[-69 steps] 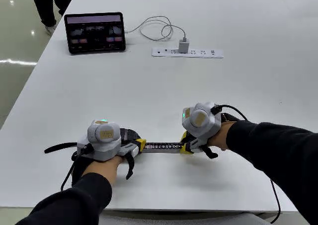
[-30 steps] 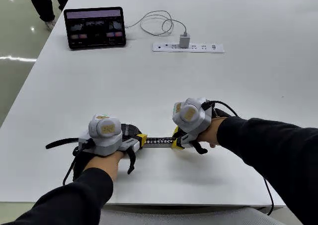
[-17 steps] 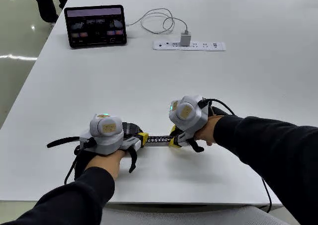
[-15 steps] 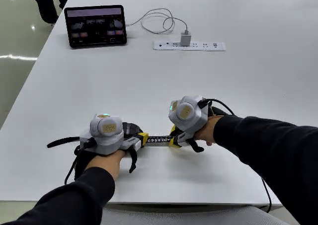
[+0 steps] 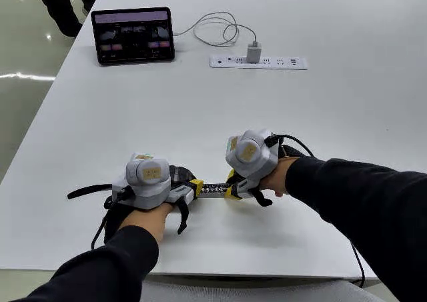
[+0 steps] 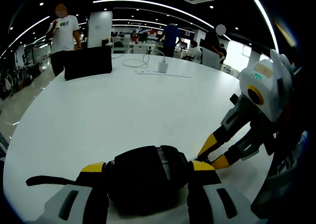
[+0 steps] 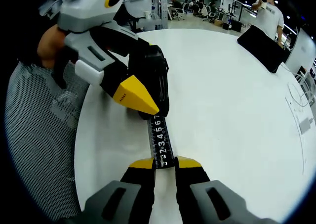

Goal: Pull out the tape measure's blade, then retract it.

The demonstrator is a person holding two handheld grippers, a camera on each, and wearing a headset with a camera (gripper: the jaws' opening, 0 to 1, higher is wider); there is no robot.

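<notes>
A black tape measure (image 6: 148, 177) sits on the white table near its front edge, with my left gripper (image 6: 148, 167) shut on its case. In the head view the left gripper (image 5: 188, 190) lies to the left of a short stretch of black blade (image 5: 213, 190) with white numbers. My right gripper (image 5: 230, 190) is shut on the blade's tip. In the right gripper view the blade (image 7: 159, 140) runs from the case (image 7: 152, 80) down to the right gripper (image 7: 163, 163), showing only a few numbers.
A tablet (image 5: 133, 34) stands at the table's far left. A white power strip (image 5: 259, 63) with a charger and looped white cable (image 5: 217, 30) lies at the back. Several people (image 6: 64, 33) stand beyond the table. The table's front edge (image 5: 253, 272) is close to my arms.
My right gripper has moved left toward the left gripper, and the visible blade has grown much shorter. The left gripper has kept its hold on the case.
</notes>
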